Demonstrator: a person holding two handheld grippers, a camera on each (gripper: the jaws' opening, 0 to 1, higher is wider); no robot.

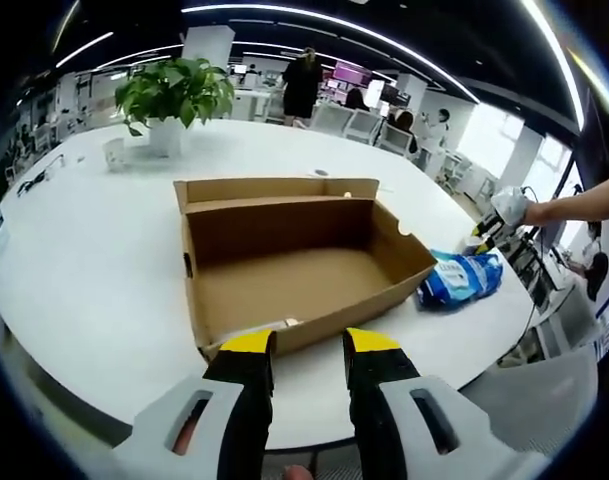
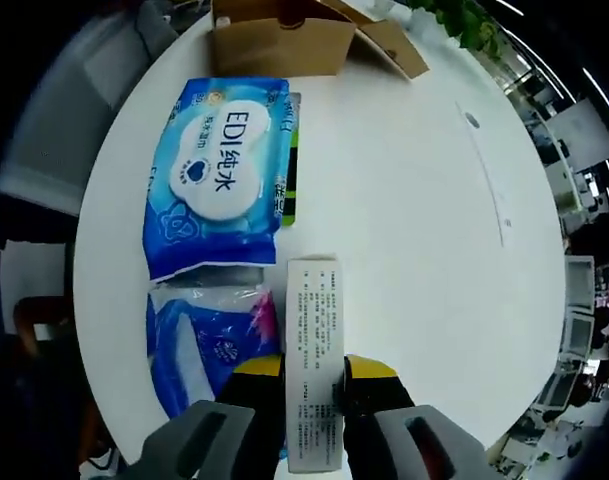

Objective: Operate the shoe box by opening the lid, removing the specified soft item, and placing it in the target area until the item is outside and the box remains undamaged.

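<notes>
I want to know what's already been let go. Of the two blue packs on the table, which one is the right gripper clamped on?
The right gripper is shut on the lower blue pack, by its white label strip. The pack printed EDI lies free, nearer the shoe box.

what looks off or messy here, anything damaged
Nothing looks damaged. The shoe box sits open and intact on the white table. The blue tissue packs lie beside it, outside, and the right gripper grips a pack's white label flap.
</notes>
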